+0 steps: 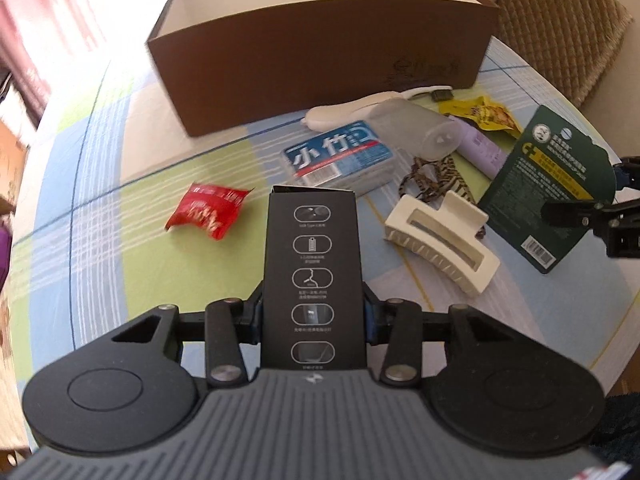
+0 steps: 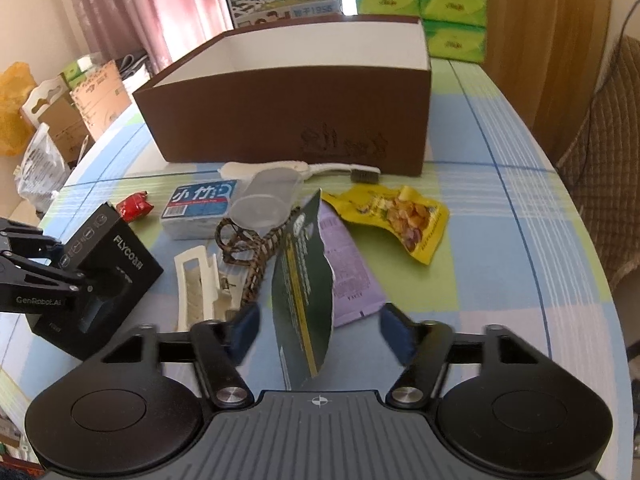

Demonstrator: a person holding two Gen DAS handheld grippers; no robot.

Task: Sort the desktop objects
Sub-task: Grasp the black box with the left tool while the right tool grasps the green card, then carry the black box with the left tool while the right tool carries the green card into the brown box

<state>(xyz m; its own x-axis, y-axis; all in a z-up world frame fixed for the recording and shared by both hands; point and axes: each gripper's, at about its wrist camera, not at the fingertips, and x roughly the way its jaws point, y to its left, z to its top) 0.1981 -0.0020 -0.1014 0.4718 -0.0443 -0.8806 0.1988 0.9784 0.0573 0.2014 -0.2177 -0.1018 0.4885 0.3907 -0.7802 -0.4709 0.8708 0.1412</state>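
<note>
We note a large brown cardboard box with a white lining (image 2: 288, 116) standing open at the far side of the checked tablecloth (image 2: 500, 208); as much of its interior as we can see shows only bare white walls, the floor being hidden from both views. Our left gripper (image 1: 314, 312) is clamped on a tall black carton printed with white icons (image 1: 314, 276), held upright above the cloth, well short of the box. Our right gripper (image 2: 318, 334) has its fingers spread, with a dark green printed card (image 2: 302, 280) standing on edge between them; whether either pad touches it we cannot tell. Loose on the cloth in front of the box lie a red snack sachet (image 1: 208, 212), a blue-labelled rectangular pack (image 1: 340, 156), a cream plastic hair claw (image 1: 444, 240), a clear plastic cylinder (image 1: 416, 128), a yellow snack bag (image 2: 396, 220), a lilac flat packet (image 2: 348, 268) and a white-handled brush (image 2: 296, 168).
</note>
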